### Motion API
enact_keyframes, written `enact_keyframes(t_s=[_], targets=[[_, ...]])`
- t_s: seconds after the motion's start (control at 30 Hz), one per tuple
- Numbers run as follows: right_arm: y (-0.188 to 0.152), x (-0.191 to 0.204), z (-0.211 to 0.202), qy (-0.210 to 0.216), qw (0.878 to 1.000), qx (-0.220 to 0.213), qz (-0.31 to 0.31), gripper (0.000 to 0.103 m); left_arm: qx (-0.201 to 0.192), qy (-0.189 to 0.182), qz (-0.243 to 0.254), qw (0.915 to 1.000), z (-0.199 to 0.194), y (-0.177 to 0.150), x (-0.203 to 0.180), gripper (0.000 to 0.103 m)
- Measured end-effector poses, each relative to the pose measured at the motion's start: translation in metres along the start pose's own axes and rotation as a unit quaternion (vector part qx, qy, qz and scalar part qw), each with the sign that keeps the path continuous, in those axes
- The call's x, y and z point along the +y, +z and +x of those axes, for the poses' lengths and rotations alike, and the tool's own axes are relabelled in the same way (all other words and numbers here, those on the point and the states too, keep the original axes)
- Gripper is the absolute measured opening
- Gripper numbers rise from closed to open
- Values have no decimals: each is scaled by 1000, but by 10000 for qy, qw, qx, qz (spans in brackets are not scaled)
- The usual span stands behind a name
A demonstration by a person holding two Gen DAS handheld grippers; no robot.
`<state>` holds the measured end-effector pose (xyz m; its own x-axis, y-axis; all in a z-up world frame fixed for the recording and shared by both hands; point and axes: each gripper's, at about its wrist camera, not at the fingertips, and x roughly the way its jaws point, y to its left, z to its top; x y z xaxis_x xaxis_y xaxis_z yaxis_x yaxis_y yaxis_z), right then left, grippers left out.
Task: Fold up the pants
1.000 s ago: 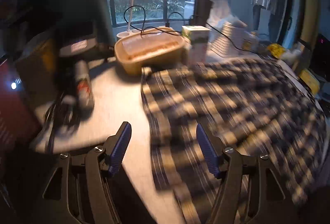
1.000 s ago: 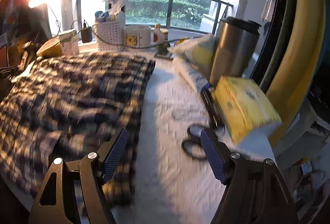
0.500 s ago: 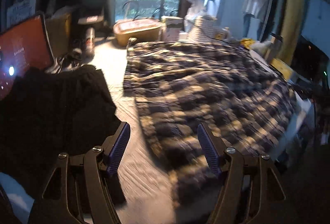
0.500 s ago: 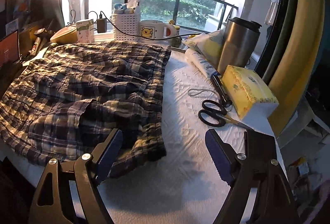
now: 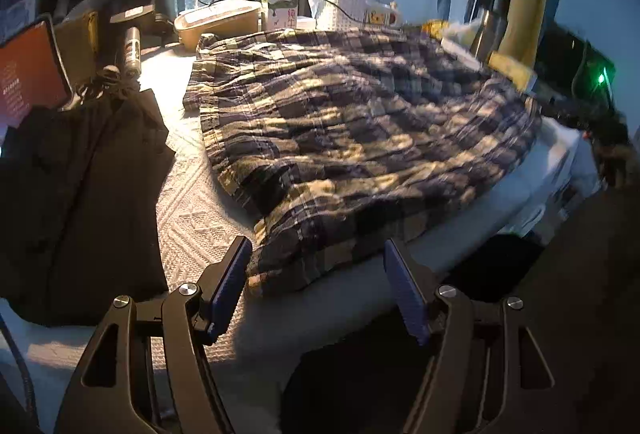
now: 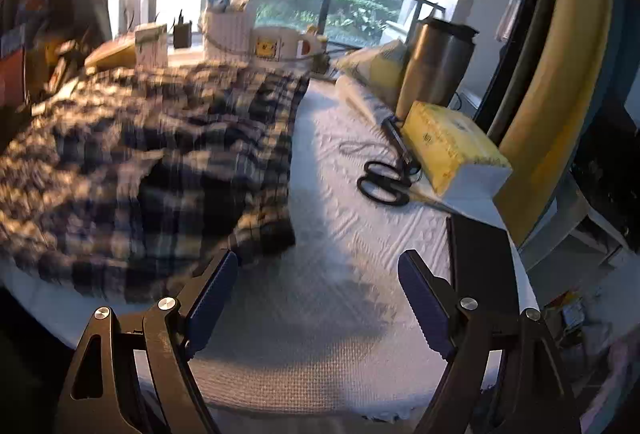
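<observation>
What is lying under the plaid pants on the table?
The plaid pants lie on a white textured cloth that shows around them. Whatever else is beneath them stays covered.

White-clothed table (image 6: pixel 344 234): plaid pants (image 5: pixel 360 138), black garment (image 5: pixel 72 194), scissors (image 6: pixel 384 182).

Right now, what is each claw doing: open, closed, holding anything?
Left claw: open, empty, near corner of plaid pants between its jaws.
Right claw: open, empty, jaws just widened.

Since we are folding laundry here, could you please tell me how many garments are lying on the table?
2: the plaid pants spread across the middle of the table, and a black garment lying at their left near the table's edge. Others may be hidden outside the views.
</observation>
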<state>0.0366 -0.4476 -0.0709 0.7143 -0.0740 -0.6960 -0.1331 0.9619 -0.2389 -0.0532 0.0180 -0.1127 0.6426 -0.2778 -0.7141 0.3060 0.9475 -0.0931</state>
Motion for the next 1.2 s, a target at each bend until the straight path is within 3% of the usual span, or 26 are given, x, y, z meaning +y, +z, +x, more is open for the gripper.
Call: enact_keyframes(t_s=[0.1, 0.23, 0.3, 0.33, 0.37, 0.43, 0.5, 0.53, 0.7, 0.93, 1.07, 1.2], targets=[[-6, 10, 8, -210, 9990, 48, -389, 84, -11, 343, 341, 9988, 5, -4, -7, 71], [-13, 30, 17, -740, 9901, -55, -1188, 84, -122, 414, 208, 9989, 7, -2, -5, 71], [-11, 38, 19, -829, 9870, -224, -1360, 84, -192, 364, 234, 9989, 7, -2, -7, 57], [-9, 41, 18, -774, 9866, -311, -1399, 84, -235, 265, 308, 9989, 7, -1, -10, 32], [-6, 44, 17, -661, 9869, -403, -1417, 84, -223, 248, 341, 9989, 7, 0, -12, 15], [-2, 49, 15, -343, 9874, -562, -1440, 84, -186, 187, 376, 9989, 7, 2, -14, 7], [1, 52, 18, -42, 9875, -575, -1466, 57, -214, 120, 384, 9990, 4, 1, -15, 5], [2, 53, 21, 119, 9878, -498, -1469, 22, -285, 84, 352, 9989, 1, 2, -14, 5], [3, 53, 10, 86, 9883, -746, -1326, 22, -940, -82, 108, 9955, -31, 17, -3, 5], [13, 31, -19, 242, 9905, -1182, -661, 19, -1780, -126, 260, 9836, -75, 45, -9, 5], [24, 23, -34, 368, 9888, -1396, -390, 18, -2002, -35, 318, 9792, -83, 66, -6, 5], [42, 15, -40, 440, 9857, -1625, -103, 18, -2180, -17, 65, 9759, -84, 89, 10, 5]])
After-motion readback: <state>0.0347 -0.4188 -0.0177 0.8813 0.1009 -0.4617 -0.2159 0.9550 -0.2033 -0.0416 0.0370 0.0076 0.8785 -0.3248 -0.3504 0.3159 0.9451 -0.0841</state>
